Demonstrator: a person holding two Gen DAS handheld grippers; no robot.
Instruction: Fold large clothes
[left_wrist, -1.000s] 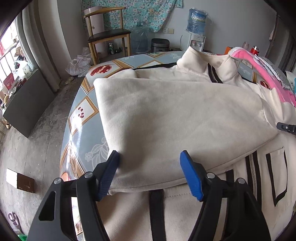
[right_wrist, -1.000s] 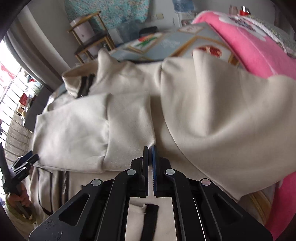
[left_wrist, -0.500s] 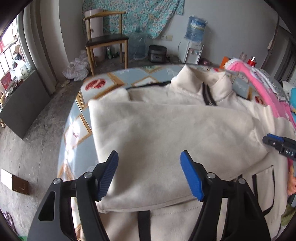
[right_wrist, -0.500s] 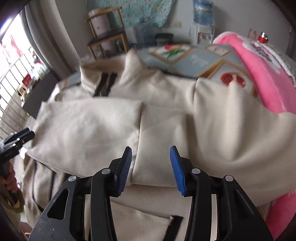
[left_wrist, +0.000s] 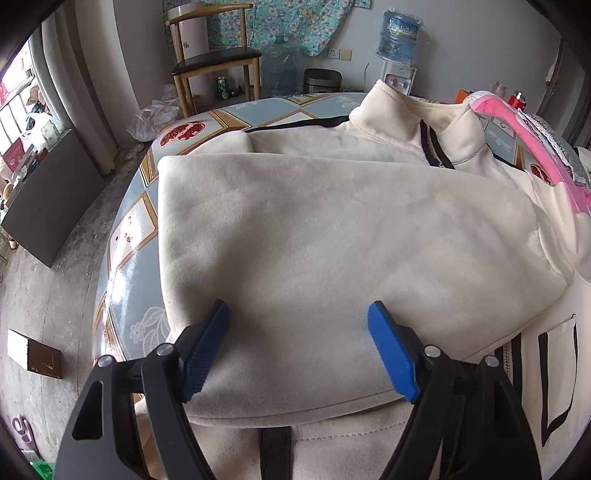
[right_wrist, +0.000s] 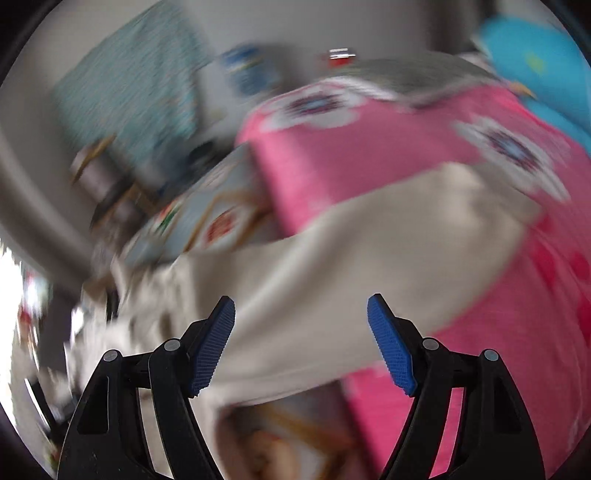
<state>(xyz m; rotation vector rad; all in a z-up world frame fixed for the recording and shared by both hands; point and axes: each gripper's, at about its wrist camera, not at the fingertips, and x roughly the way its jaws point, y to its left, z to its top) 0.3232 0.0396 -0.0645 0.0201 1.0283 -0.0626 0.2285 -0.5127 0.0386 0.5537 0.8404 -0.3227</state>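
Left gripper – jaws wide, just been opening, nothing clamped; hovers over near edge of folded panel of cream jacket. Jacket lies on patterned table, collar at far side. Right gripper – jaws wide, just been opening, empty; view blurred, above cream cloth beside pink blanket. Wooden chair far left.

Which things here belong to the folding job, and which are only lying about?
Belongs to the job:
cream jacket
left gripper, open
right gripper, open, jaws just opened

Lying about:
pink blanket
wooden chair
water dispenser
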